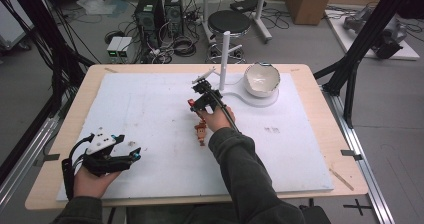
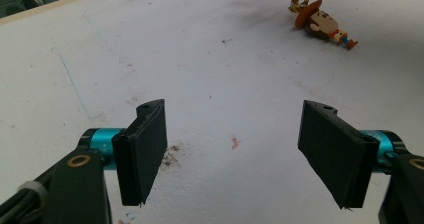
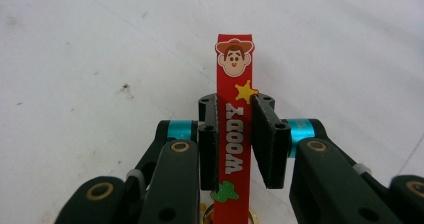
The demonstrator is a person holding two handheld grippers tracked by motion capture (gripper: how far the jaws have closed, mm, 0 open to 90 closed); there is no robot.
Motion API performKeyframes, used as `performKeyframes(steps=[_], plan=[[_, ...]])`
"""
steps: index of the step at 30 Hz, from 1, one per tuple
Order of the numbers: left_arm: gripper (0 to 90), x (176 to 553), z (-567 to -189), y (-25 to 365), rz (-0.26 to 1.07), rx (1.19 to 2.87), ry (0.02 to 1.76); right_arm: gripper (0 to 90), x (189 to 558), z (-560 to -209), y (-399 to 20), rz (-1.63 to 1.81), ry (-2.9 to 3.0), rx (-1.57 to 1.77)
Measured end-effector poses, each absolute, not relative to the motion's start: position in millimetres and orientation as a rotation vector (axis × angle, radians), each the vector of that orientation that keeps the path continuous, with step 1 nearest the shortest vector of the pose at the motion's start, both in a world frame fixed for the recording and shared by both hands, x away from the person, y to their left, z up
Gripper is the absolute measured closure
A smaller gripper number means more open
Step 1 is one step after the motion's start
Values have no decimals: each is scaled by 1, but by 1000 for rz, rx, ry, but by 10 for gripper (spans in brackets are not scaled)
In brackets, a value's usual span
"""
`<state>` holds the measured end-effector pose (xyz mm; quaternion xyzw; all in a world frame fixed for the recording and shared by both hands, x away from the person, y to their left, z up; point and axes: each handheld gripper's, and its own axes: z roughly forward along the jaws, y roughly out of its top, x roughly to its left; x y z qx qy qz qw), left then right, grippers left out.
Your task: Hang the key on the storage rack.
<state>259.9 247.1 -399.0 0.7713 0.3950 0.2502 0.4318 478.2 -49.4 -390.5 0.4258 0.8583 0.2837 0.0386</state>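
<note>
Red strap (image 3: 233,129) of the cowboy keychain (image 1: 201,131) is pinched in the right gripper (image 3: 235,134), left gripper (image 2: 235,149) fingers wide and empty; hanging it on the white stand (image 1: 225,54) likely remains.

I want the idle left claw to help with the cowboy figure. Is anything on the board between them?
Nothing visible: bare white board lies between the open left claw and the figure. The right claw grips its red strap.

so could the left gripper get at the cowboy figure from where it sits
Probably yes: the left gripper is open, and bare white mat lies between it and the cowboy figure. But the right gripper holds its red strap.
</note>
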Motion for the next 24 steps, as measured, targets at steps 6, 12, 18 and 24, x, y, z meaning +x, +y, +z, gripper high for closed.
performKeyframes(steps=[6, 12, 18, 24], plan=[[280, 260, -399, 247, 633, 1926, 983, 753, 474, -380, -66, 1004, 2617, 1274], [280, 260, -399, 246, 636, 1928, 980, 753, 470, -371, -79, 1148, 2613, 1231], [280, 260, -399, 246, 637, 1927, 983, 753, 467, -365, -94, 1258, 2591, 1205], [281, 260, -399, 246, 635, 1928, 980, 753, 466, -358, -105, 1341, 2564, 1183]])
